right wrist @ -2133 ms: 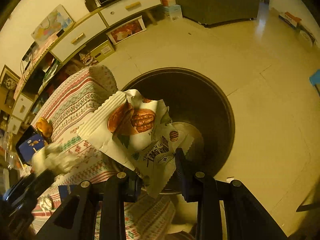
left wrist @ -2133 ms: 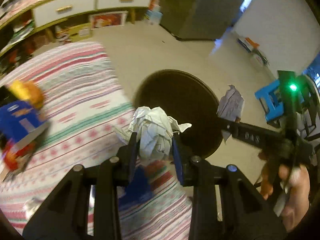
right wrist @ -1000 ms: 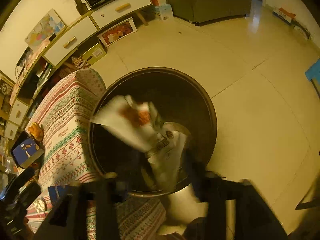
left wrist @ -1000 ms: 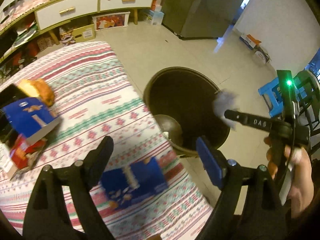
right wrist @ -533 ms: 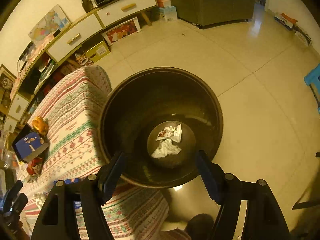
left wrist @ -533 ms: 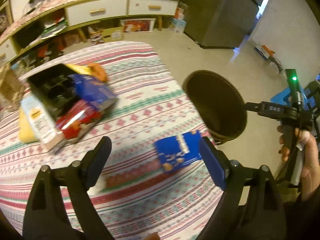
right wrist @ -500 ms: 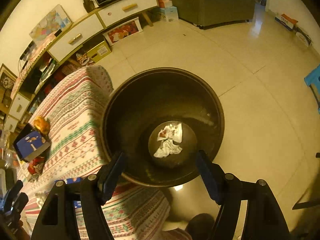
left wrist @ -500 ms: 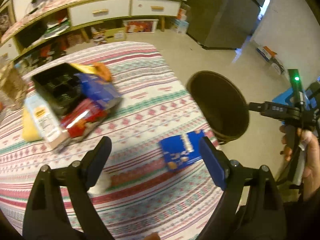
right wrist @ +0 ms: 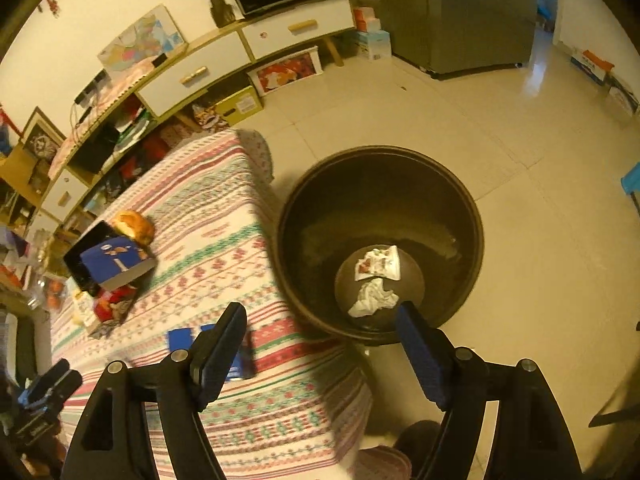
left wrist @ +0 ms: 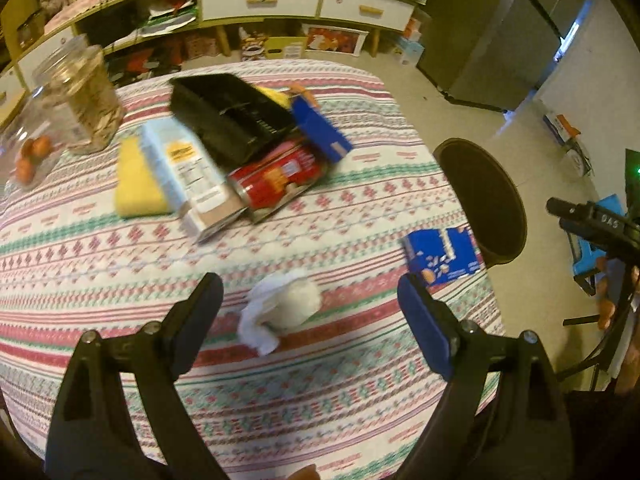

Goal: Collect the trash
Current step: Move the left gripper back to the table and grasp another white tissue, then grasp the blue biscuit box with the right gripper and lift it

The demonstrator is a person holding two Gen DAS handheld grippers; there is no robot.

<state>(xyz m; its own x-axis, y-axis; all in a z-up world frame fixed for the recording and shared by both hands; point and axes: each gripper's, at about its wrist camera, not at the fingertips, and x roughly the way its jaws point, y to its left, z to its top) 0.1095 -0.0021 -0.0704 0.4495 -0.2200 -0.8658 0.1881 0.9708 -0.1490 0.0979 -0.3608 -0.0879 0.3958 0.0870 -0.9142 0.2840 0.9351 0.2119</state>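
Right wrist view: your right gripper (right wrist: 320,344) spread, empty, above bin (right wrist: 472,208); wrapper (right wrist: 378,264) and crumpled paper (right wrist: 372,298) already inside. Left gripper (left wrist: 308,312) spread over tissue wad (left wrist: 280,308), near table edge. Blue packet (left wrist: 440,254) right, also left.

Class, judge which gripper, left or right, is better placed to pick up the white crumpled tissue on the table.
Left. The left gripper is open with the crumpled tissue lying between its fingers, while the right gripper hangs open near the bin.

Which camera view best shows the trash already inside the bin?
The right wrist view: it looks into the bin, showing a wrapper and crumpled paper. The left wrist view shows only a dark opening.
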